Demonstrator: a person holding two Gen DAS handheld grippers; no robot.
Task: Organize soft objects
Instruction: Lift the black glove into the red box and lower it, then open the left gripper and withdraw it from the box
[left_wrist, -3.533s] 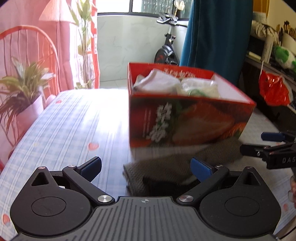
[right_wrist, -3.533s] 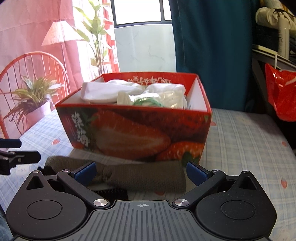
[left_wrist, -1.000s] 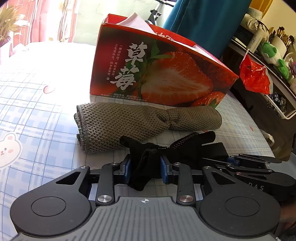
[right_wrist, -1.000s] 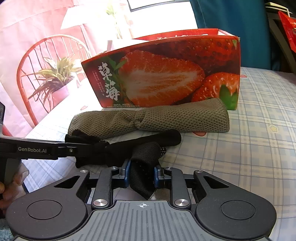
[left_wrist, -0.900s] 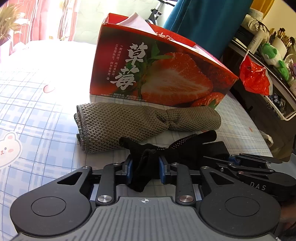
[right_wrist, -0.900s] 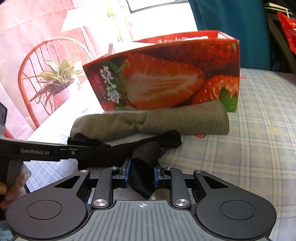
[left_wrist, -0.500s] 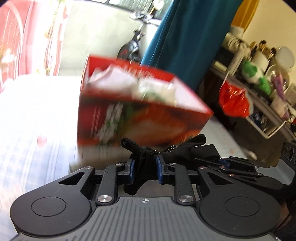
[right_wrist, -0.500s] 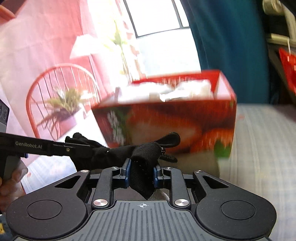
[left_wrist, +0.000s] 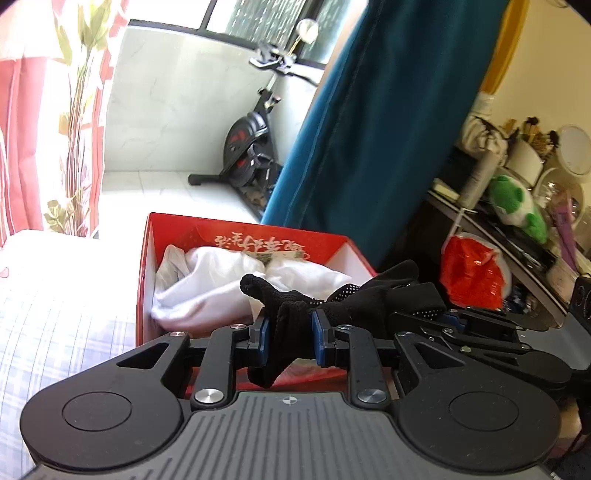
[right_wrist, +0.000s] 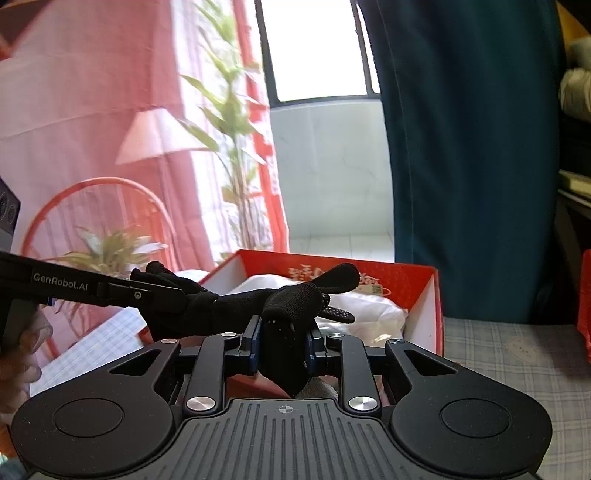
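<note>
Both grippers hold one black knit glove (left_wrist: 354, 295) stretched between them in the air, just in front of and above the open red strawberry box (left_wrist: 207, 230). My left gripper (left_wrist: 290, 341) is shut on one end of the glove. My right gripper (right_wrist: 282, 341) is shut on the other end of the glove (right_wrist: 295, 299). The box (right_wrist: 424, 280) holds white cloth (left_wrist: 207, 280). The right gripper's body (left_wrist: 480, 332) shows at the right of the left wrist view, and the left gripper's arm (right_wrist: 85, 284) at the left of the right wrist view.
The box stands on a table with a blue checked cloth (right_wrist: 517, 354). A red chair with a potted plant (right_wrist: 107, 254) is at the left. A teal curtain (right_wrist: 461, 147) hangs behind. A cluttered shelf with a red bag (left_wrist: 472, 273) is at the right.
Both grippers have lifted the black glove off the table up to the level of the box's open top. The grey knit cloth on the table has dropped out of sight.
</note>
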